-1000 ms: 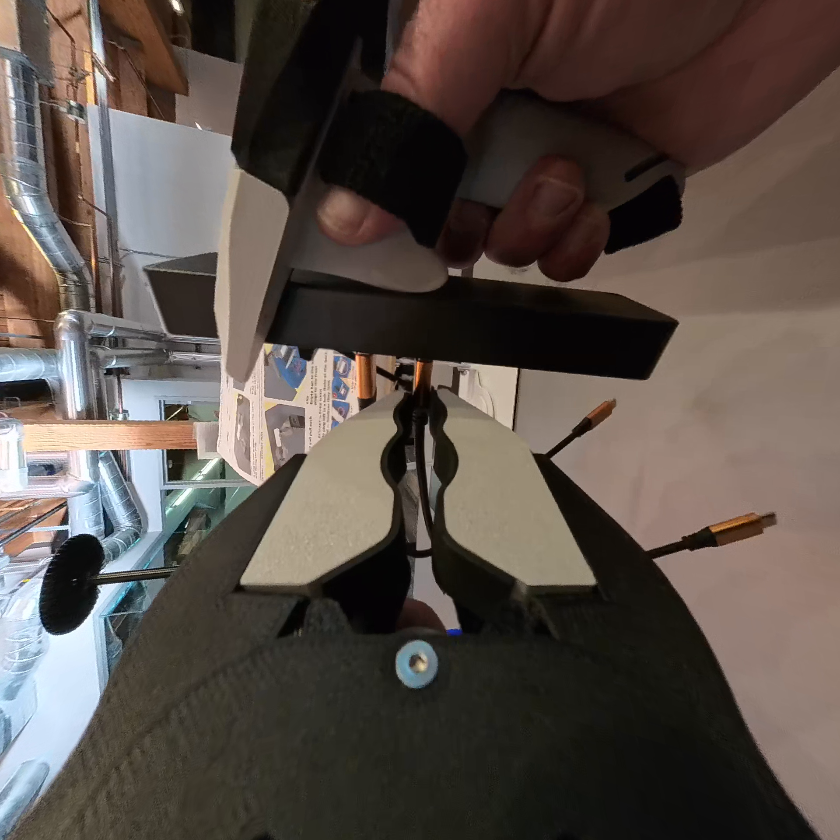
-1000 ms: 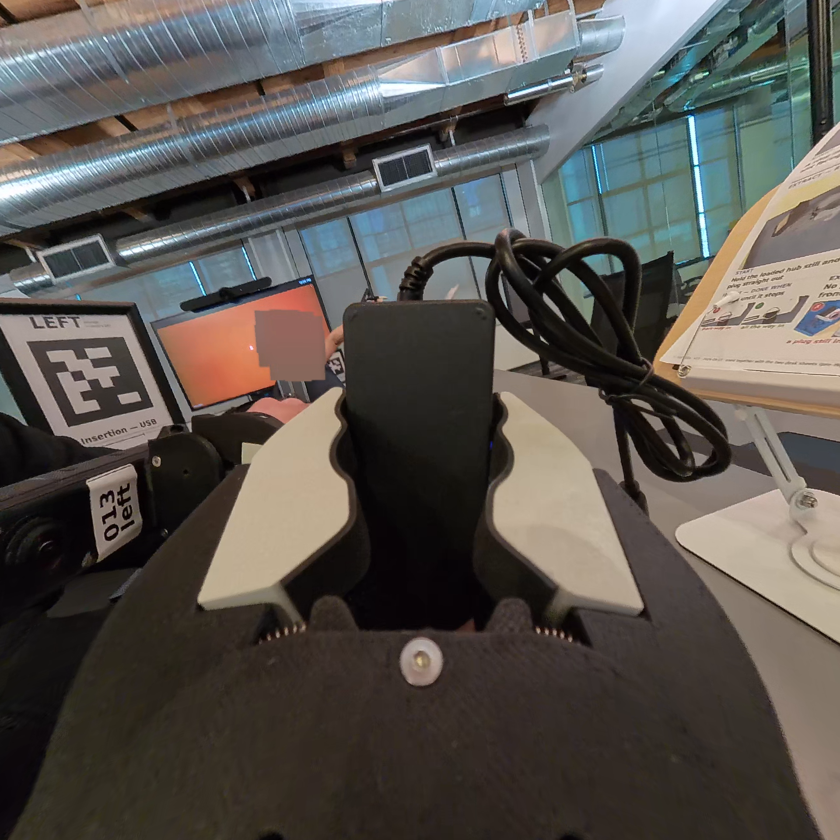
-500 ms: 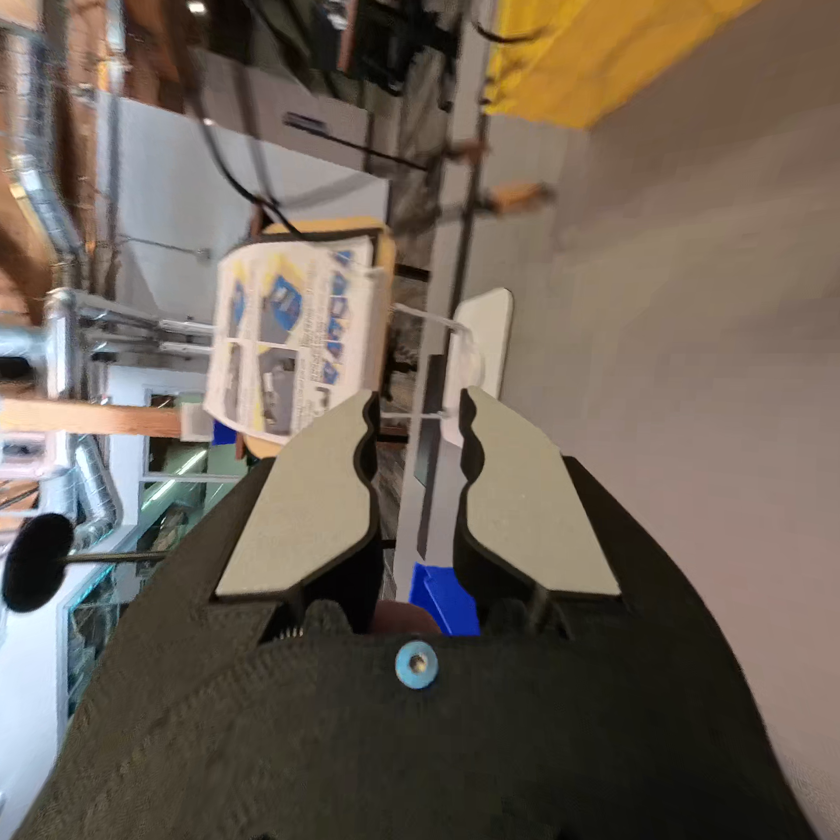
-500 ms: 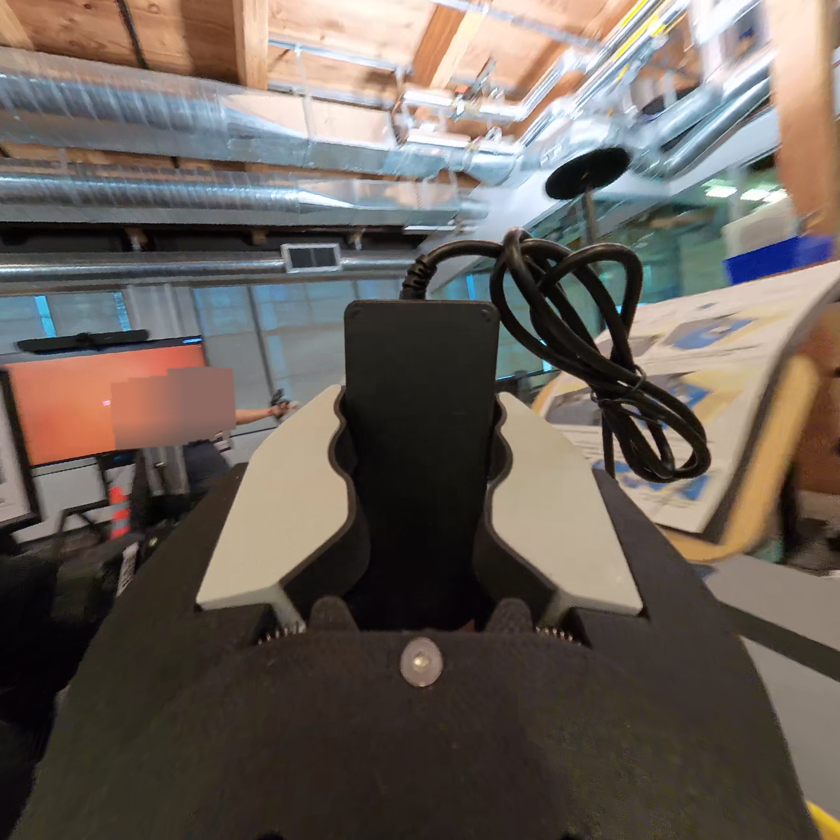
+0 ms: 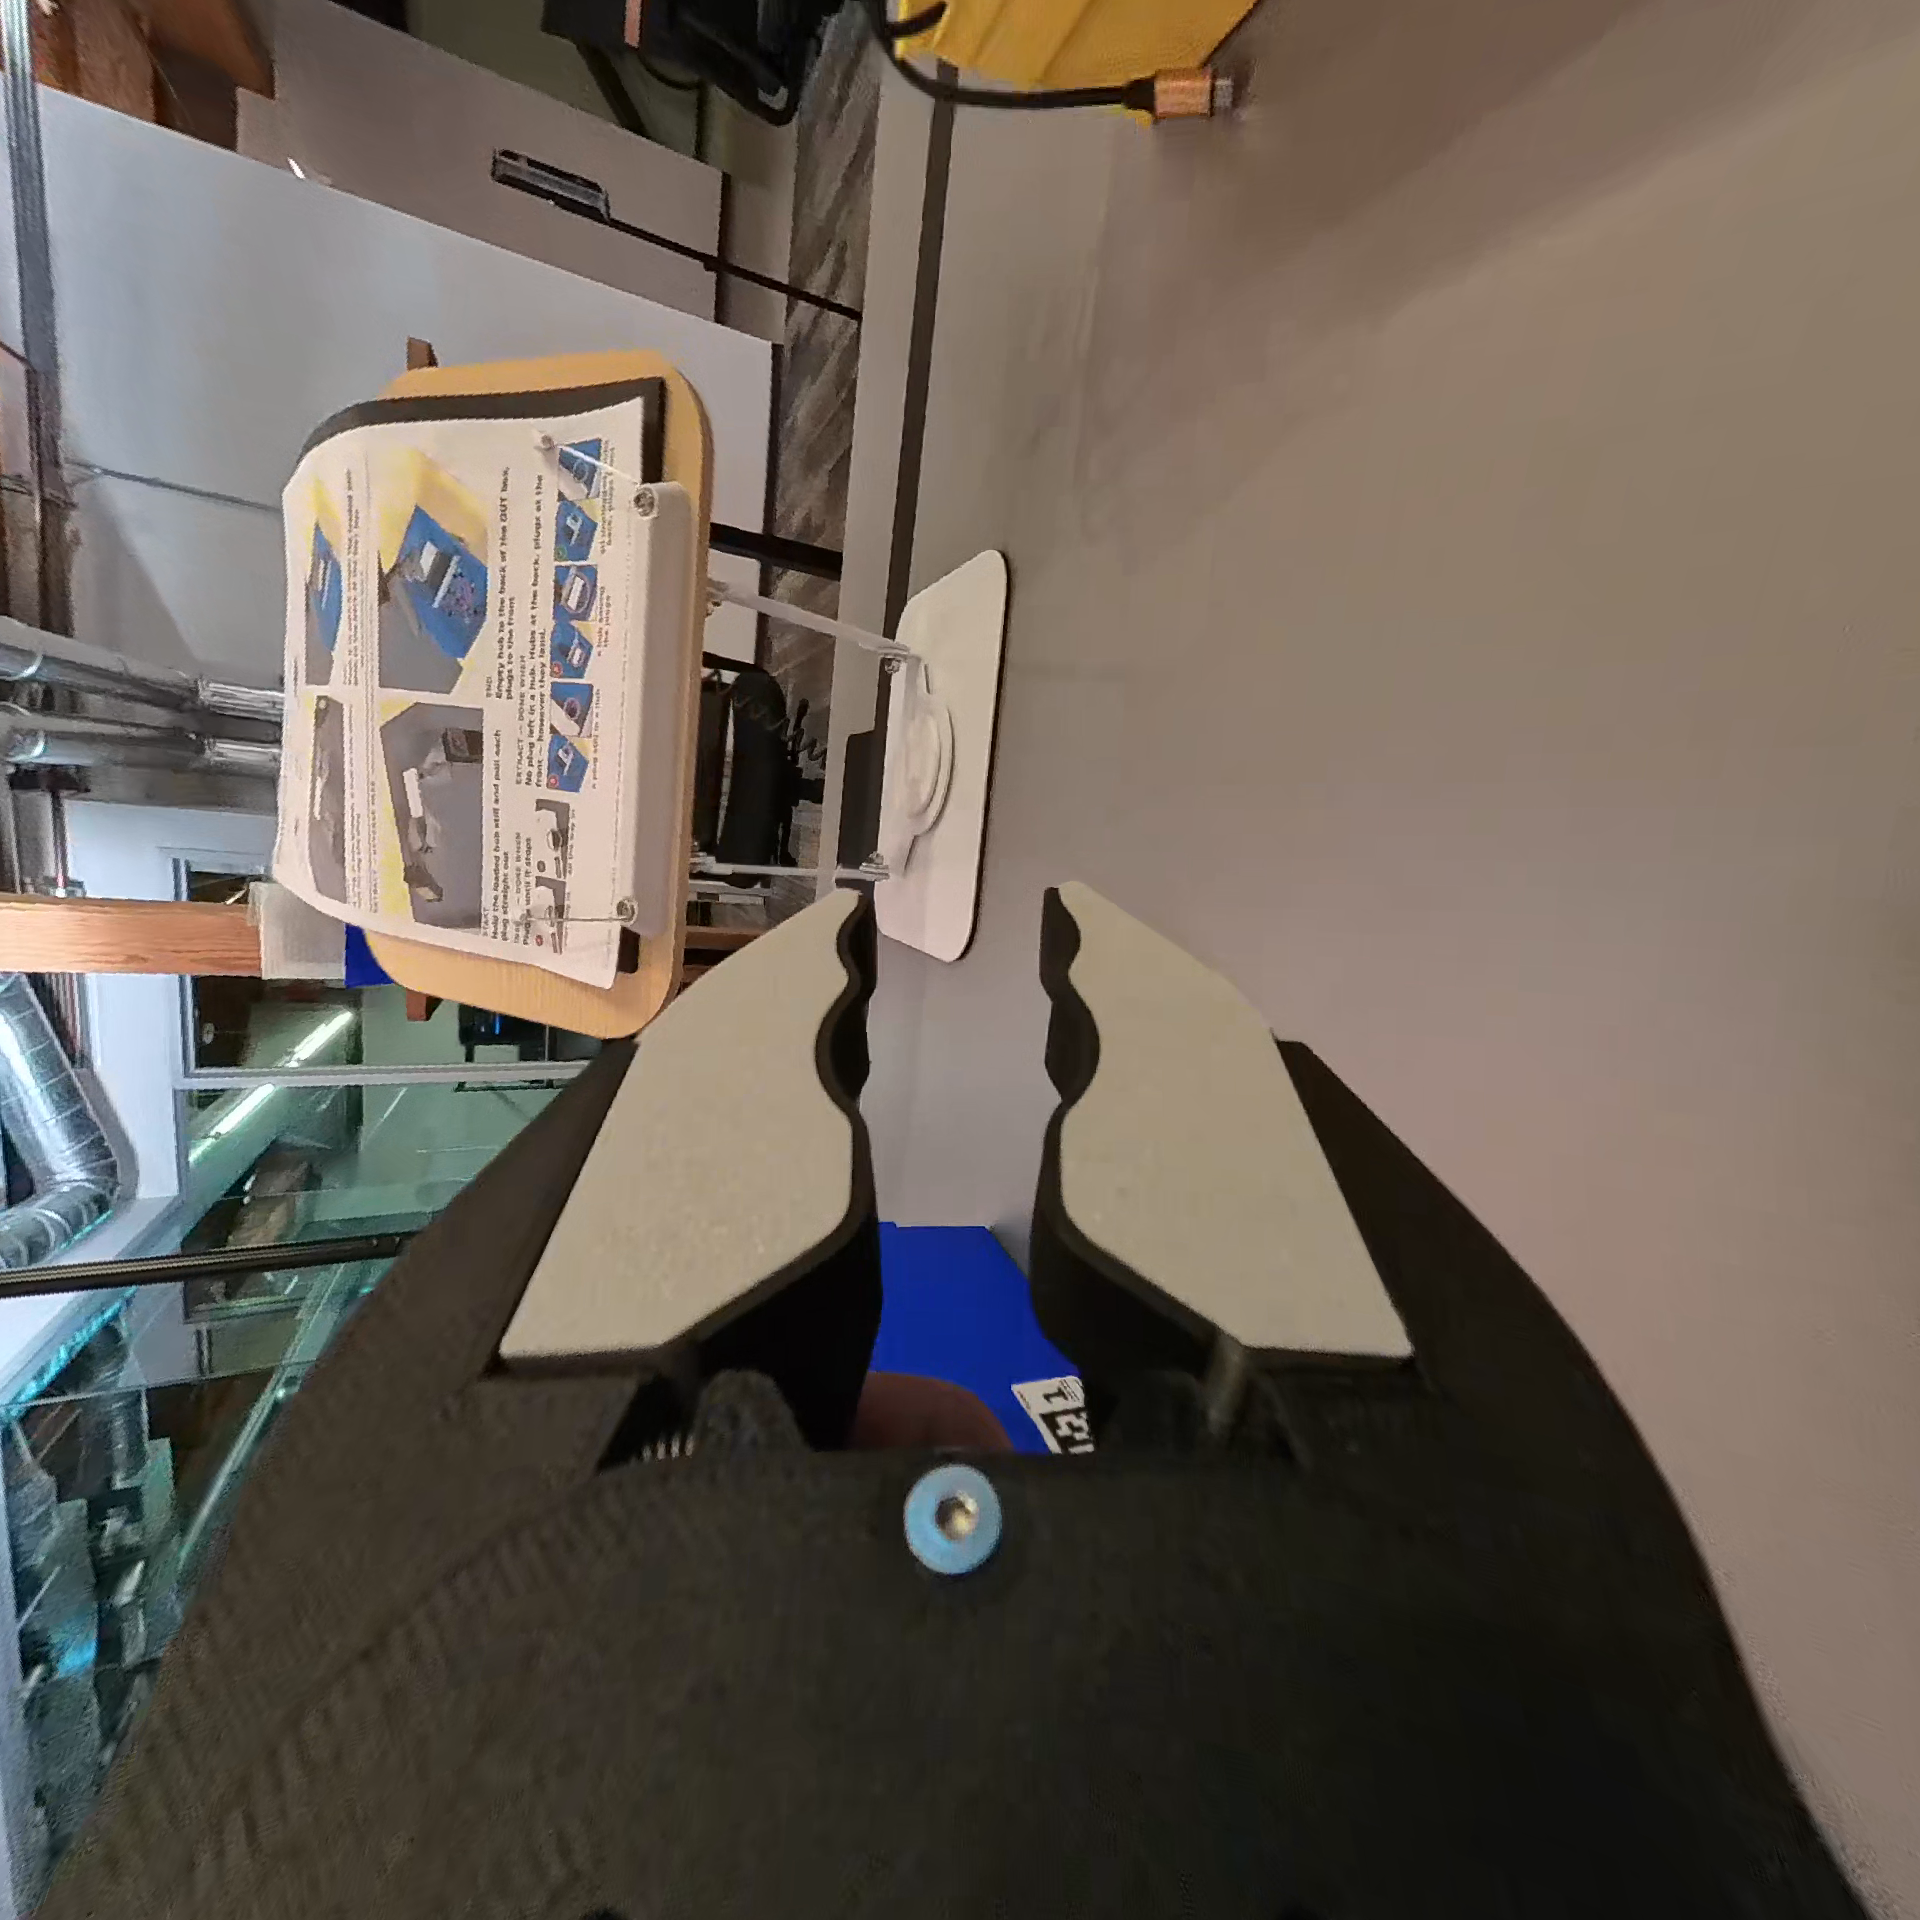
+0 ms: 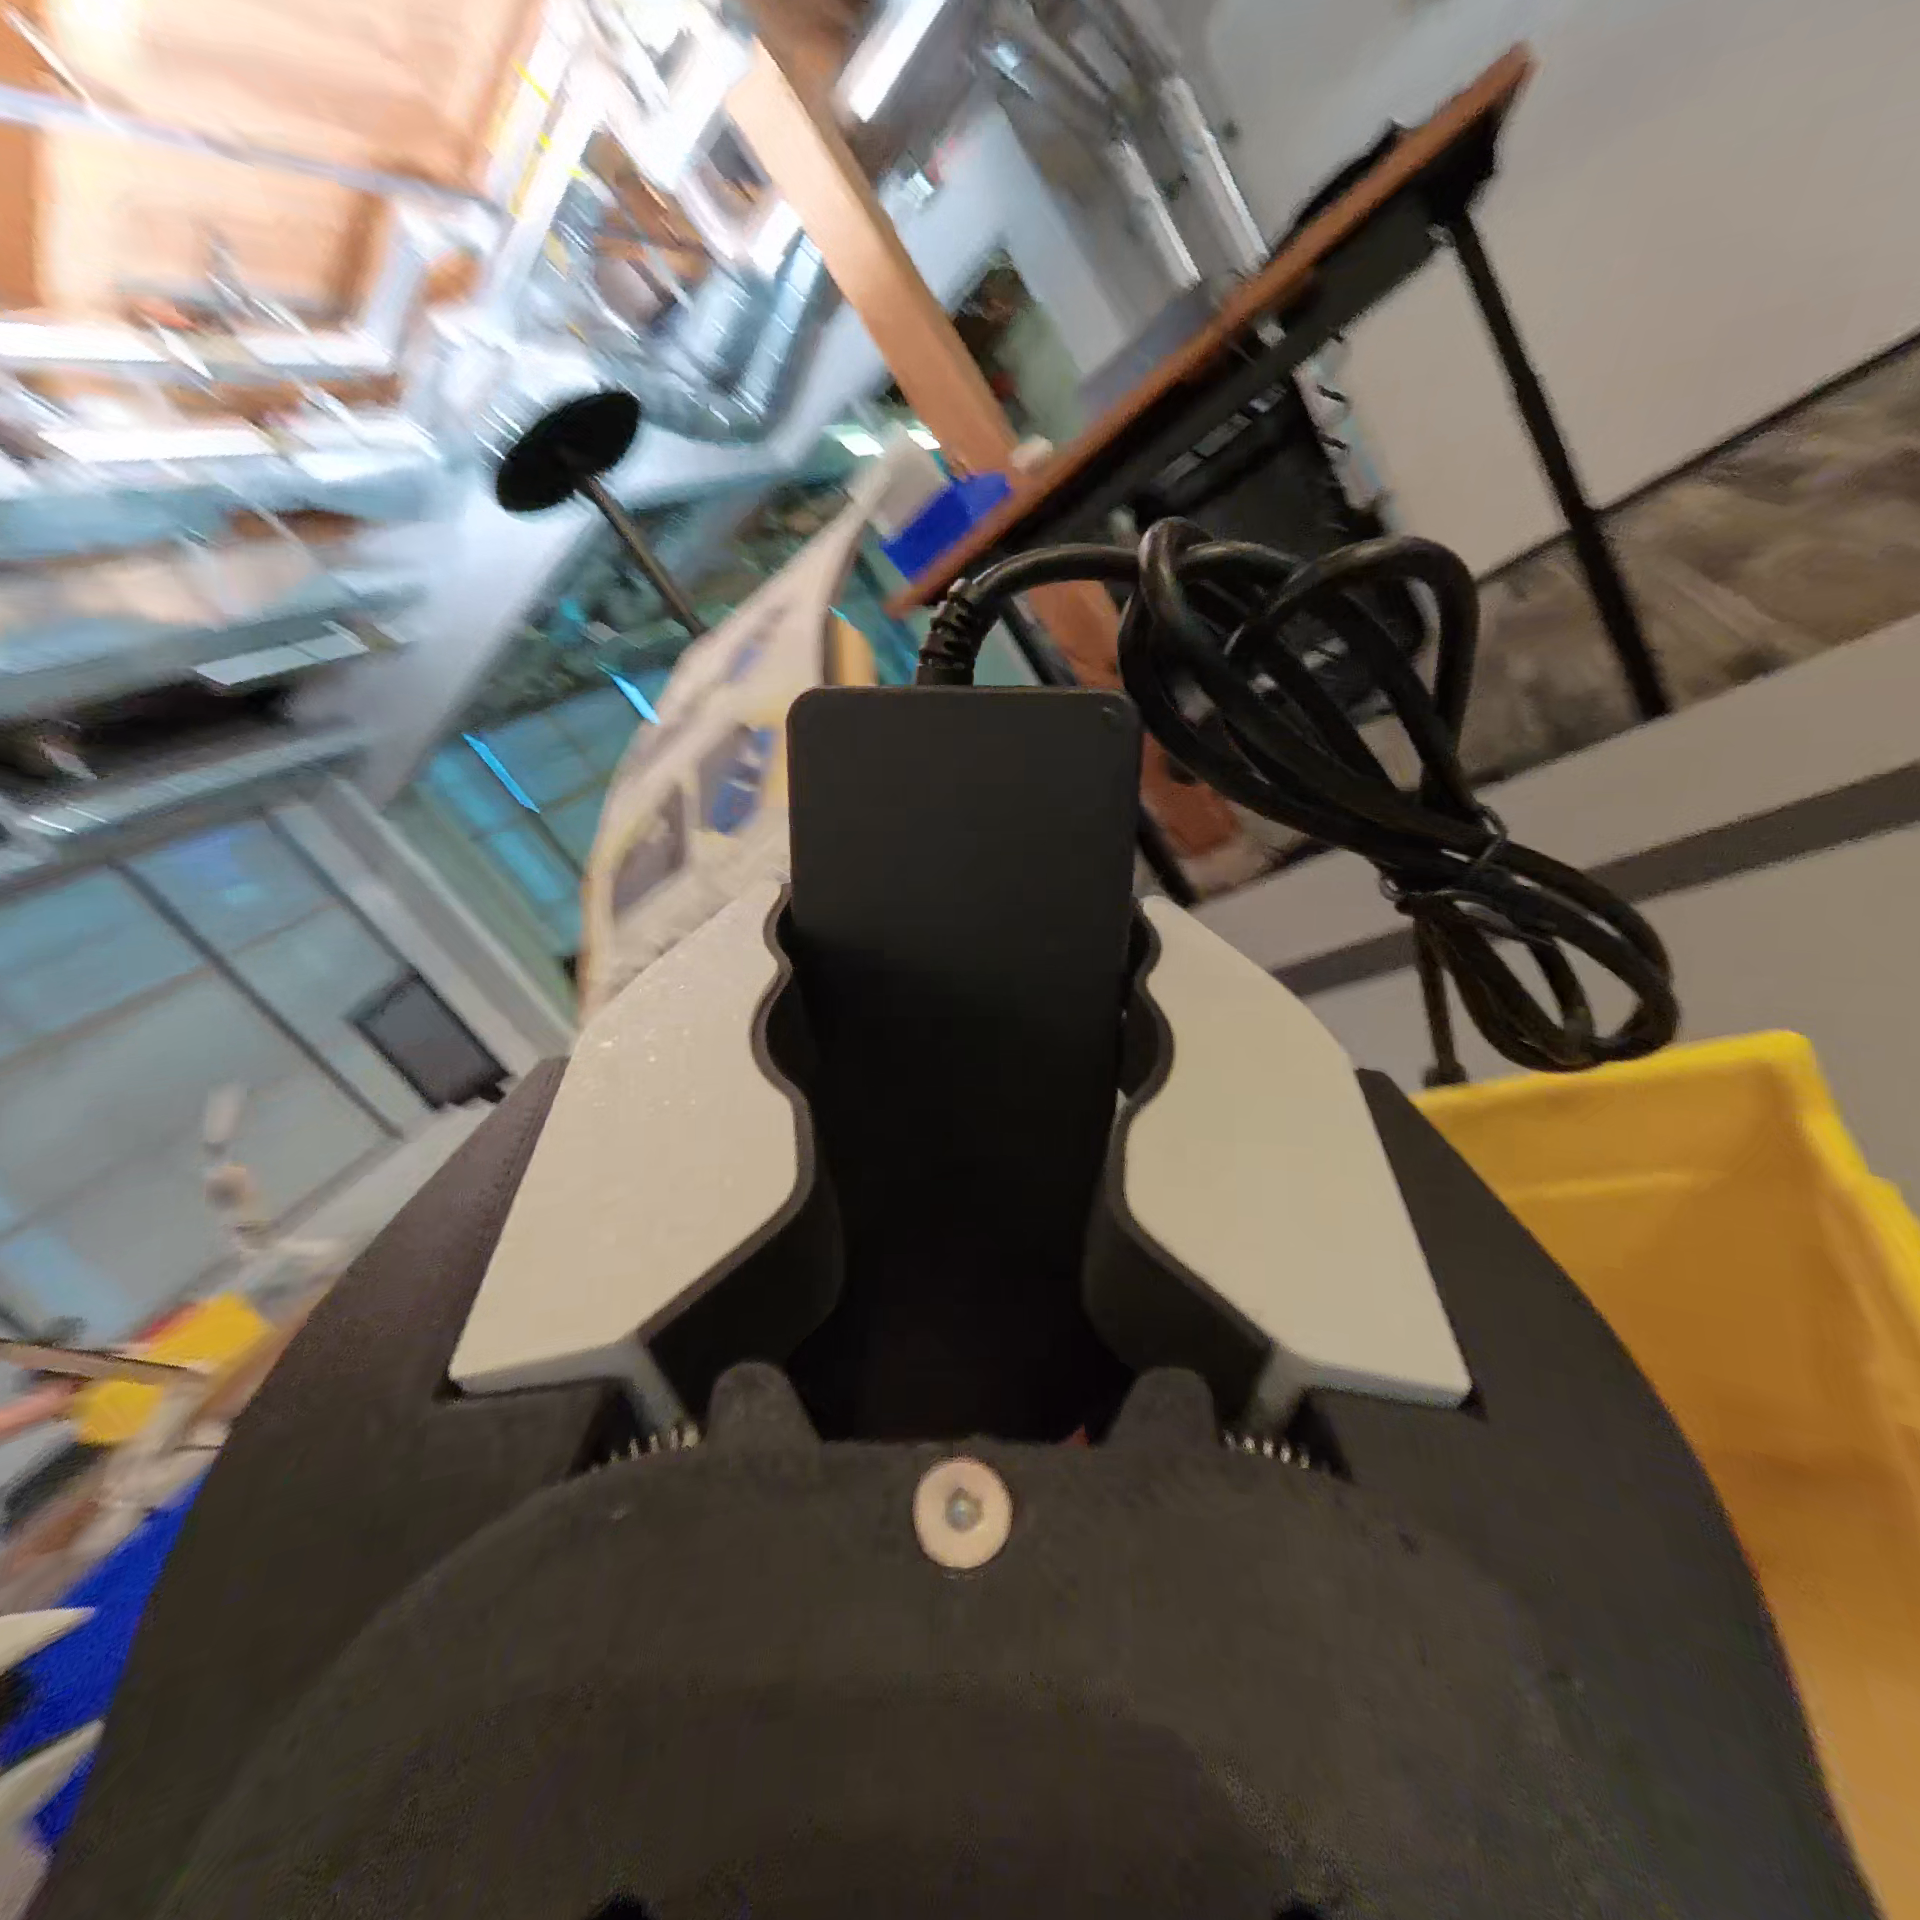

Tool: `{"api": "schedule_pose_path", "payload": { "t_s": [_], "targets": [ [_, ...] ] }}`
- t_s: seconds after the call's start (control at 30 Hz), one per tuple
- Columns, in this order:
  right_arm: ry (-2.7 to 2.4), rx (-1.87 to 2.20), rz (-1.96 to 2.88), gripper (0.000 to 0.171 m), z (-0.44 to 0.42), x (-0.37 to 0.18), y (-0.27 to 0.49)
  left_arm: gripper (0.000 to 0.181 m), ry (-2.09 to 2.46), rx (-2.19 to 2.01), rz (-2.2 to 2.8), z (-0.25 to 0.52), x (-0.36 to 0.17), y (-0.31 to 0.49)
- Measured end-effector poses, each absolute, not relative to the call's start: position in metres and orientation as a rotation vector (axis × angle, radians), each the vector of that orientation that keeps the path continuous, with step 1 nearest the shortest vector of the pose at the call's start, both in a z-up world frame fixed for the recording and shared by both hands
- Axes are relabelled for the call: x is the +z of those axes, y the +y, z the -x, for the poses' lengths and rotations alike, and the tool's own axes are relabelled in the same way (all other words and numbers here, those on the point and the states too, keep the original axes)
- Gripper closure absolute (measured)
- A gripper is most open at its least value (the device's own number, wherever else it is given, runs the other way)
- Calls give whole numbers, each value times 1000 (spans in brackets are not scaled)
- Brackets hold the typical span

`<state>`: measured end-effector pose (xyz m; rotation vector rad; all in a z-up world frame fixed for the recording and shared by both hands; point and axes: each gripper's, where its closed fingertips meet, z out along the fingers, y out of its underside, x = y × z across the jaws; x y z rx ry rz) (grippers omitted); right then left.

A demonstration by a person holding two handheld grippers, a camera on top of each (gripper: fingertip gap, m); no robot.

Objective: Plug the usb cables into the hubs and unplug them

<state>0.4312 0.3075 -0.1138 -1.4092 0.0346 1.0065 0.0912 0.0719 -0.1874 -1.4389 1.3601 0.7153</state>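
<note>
My right gripper [image 6: 961,925] is shut on a flat black USB hub [image 6: 956,831] that stands up between the fingers. The hub's own black cable [image 6: 1392,800] hangs bundled off its top right, above a yellow bin [image 6: 1704,1247]. My left gripper [image 5: 951,920] is open and empty, rolled on its side over the grey table [image 5: 1507,727]. A black cable with a copper USB plug [image 5: 1184,96] lies at the top of the left wrist view, by the yellow bin [image 5: 1060,36]. Both views are tilted, and the right wrist view is blurred.
A wooden board with an instruction sheet [image 5: 468,686] stands on a white stand base [image 5: 951,748] ahead of the left gripper. A blue bin [image 5: 951,1309] shows between the left fingers. A black round disc on a rod [image 6: 566,447] stands behind. The gap from one gripper's tips to the other's is roughly 40 cm.
My left gripper has let go of the cable it was shut on and opened, swinging away from the hub. My right gripper has swung right with the hub, over the yellow bin.
</note>
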Motion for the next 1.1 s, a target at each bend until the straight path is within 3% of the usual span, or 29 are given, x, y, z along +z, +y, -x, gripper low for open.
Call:
{"api": "schedule_pose_path", "payload": {
  "t_s": [0.2, 0.33, 0.47, 0.67, 0.7, 0.83, 0.9, 1.1],
  "targets": [
    [-12, 797, 1782, 111, -423, -159, 318, 151, 1402, 705, 1437, -96, -199, 71],
    [-128, 599, 1995, 86, -420, -181, 311, 150, 1411, 707, 1441, -95, -202, 69],
    [-211, 356, 2006, 86, -440, -167, 299, 149, 1415, 708, 1453, -92, -203, 68],
    [-552, -102, 1800, 86, -441, -97, 295, 148, 1429, 701, 1458, -93, -207, 67],
    [-608, -151, 1793, 87, -436, -92, 299, 148, 1434, 703, 1458, -93, -208, 67],
    [-815, -279, 1964, 118, -433, -127, 323, 146, 1448, 710, 1463, -93, -212, 67],
    [-859, -376, 2076, 109, -448, -153, 329, 146, 1450, 712, 1468, -92, -214, 66],
    [-896, -443, 2203, 122, -476, -182, 316, 145, 1441, 692, 1487, -89, -217, 69]
  ]
}}
